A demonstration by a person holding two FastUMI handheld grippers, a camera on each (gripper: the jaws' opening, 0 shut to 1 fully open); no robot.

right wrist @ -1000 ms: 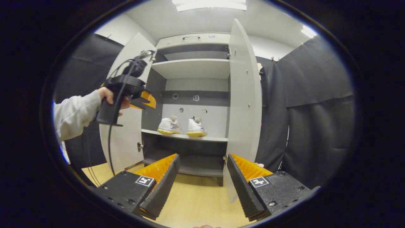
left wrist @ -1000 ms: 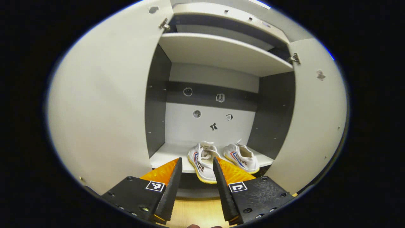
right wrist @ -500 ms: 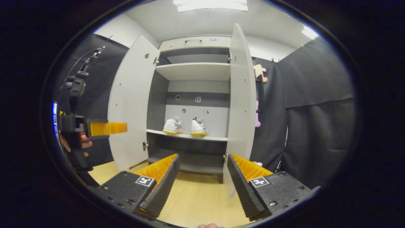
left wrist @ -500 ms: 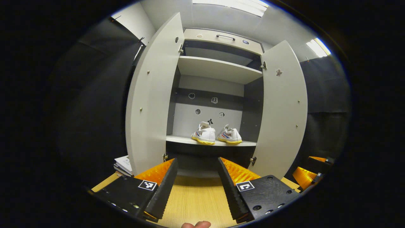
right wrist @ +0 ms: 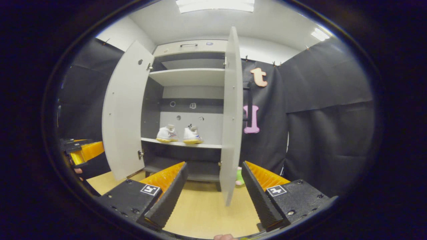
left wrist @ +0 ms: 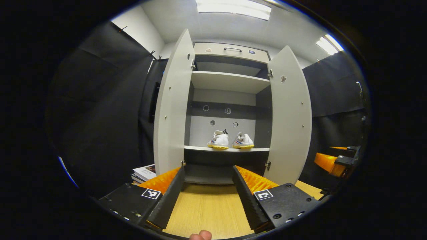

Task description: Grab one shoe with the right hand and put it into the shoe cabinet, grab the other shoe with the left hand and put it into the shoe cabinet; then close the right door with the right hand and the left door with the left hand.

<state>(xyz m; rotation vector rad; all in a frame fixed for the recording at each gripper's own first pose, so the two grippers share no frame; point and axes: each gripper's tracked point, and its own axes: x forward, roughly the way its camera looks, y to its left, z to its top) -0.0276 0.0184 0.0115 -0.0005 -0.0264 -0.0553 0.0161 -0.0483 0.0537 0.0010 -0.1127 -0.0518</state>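
With both shoes shelved and both tongs agape and empty, right tongs should push the right door, seemingly edge-on, squarely.

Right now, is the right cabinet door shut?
No. In the right gripper view the right door stands swung open, edge-on, with both shoes visible on the shelf.

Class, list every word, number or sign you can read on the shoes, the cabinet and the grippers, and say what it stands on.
Nothing here can be read.
Shoes: side lettering, too small.
Stickers inside the cabinet: too small.
Left gripper and right gripper: square black-and-white markers, patterns, no words.
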